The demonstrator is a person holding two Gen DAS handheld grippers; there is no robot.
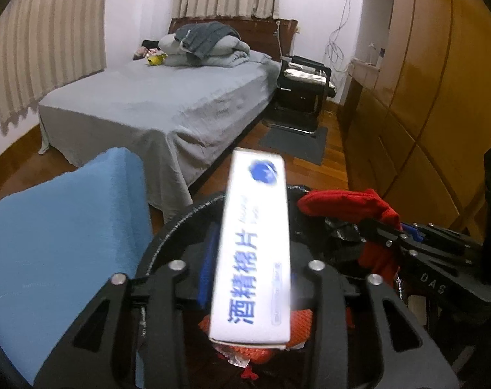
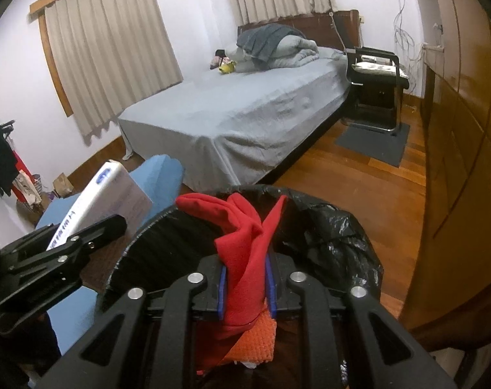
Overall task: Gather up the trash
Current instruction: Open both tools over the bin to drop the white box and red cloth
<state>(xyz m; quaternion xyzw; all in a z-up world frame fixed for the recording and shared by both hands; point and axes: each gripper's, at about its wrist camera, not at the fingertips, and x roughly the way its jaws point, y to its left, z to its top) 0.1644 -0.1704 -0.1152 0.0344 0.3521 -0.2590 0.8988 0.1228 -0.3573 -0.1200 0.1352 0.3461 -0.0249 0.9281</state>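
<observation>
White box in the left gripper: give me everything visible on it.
The white box is a long, narrow carton, apparently thin cardboard, with large blue Chinese characters along its face and a blue round logo near the far end. It is closed as far as shows. The left gripper is shut on its near end, so it sticks out forward over the black-lined trash bin. In the right wrist view it tilts up and away. Small print is unreadable.

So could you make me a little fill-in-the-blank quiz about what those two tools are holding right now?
1. The left tool grips a long white ____ with blue print.
2. The right tool pinches a piece of ____ cloth.
3. Both items are held above a bin lined with a ____ plastic bag.
4. Behind the bin stands a ____ covered in a grey sheet.

Missing words: box; red; black; bed
</observation>
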